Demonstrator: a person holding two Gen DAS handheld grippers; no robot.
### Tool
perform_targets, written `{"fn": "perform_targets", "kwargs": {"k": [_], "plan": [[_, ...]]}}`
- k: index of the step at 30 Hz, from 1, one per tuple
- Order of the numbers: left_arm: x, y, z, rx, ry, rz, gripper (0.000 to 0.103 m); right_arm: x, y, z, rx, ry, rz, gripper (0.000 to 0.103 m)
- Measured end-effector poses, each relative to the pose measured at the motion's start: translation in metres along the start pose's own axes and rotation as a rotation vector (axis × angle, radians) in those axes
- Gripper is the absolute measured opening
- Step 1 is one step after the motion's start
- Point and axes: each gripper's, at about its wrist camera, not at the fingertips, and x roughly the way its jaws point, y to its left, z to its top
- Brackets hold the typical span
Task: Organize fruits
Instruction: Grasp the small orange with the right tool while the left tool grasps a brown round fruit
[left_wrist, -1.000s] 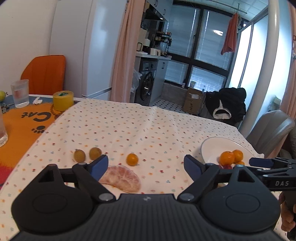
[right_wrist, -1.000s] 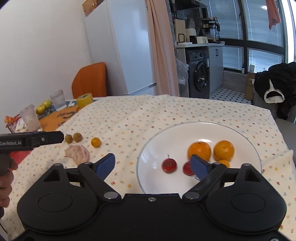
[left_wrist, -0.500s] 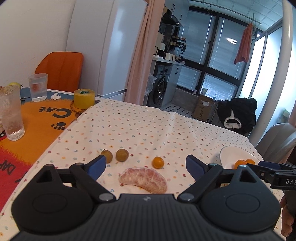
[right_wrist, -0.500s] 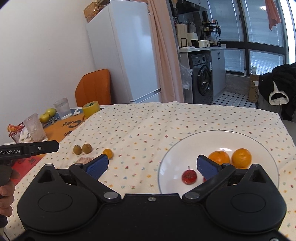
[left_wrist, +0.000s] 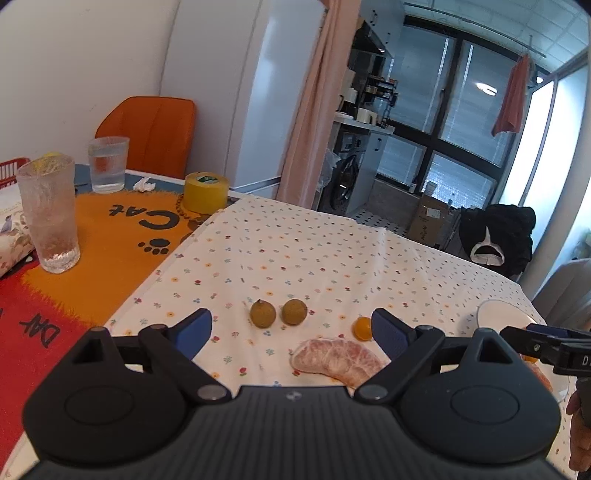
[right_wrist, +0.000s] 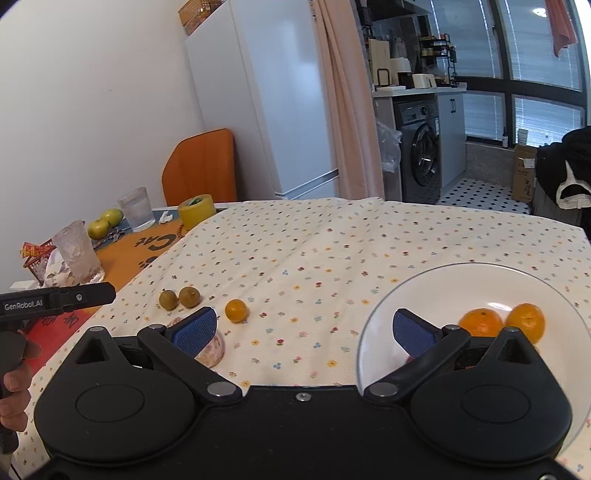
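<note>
On the flowered tablecloth lie two brownish round fruits (left_wrist: 262, 314) (left_wrist: 294, 311), a small orange fruit (left_wrist: 361, 328) and a peeled citrus half (left_wrist: 336, 360). My left gripper (left_wrist: 291, 330) hovers open just in front of them, holding nothing. In the right wrist view the same brown fruits (right_wrist: 168, 299) (right_wrist: 189, 297), small orange fruit (right_wrist: 236, 310) and peeled citrus (right_wrist: 211, 349) sit left of a white plate (right_wrist: 480, 273) with two oranges (right_wrist: 480, 323) (right_wrist: 525, 320). A red fruit on the plate is mostly hidden behind my right gripper (right_wrist: 304, 330), which is open and empty.
An orange cat mat (left_wrist: 110, 229) at the left carries two glasses (left_wrist: 50, 214) (left_wrist: 108, 164) and a yellow tape roll (left_wrist: 205, 192). Green fruits (right_wrist: 103, 223) lie at the far left. An orange chair (left_wrist: 151, 133) stands behind the table. A hand (right_wrist: 13, 373) holds the left gripper.
Both views have swung left and pulled back. The loose fruits now sit more centred before my left gripper, and the plate has slid to the right in both views. Both grippers stay open.
</note>
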Motion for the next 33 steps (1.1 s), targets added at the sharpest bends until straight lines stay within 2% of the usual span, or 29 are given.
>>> {"fn": "perform_targets", "kwargs": {"k": [8,12,22,33], "plan": [[0.013,0.022,0.002,-0.032,0.015,0.037,0.091,0.021,0.012,0.002,-0.032,0.034,0.033,0.102],[0.020,0.027,0.002,-0.023,0.016,0.047,0.089,0.035,0.017,0.004,-0.045,0.063,0.053,0.092],[0.043,0.026,0.008,-0.008,0.045,0.049,0.063,0.067,0.032,0.008,-0.060,0.120,0.102,0.075],[0.066,0.025,0.018,-0.019,0.078,0.055,0.044,0.101,0.043,0.014,-0.054,0.172,0.150,0.059]]}}
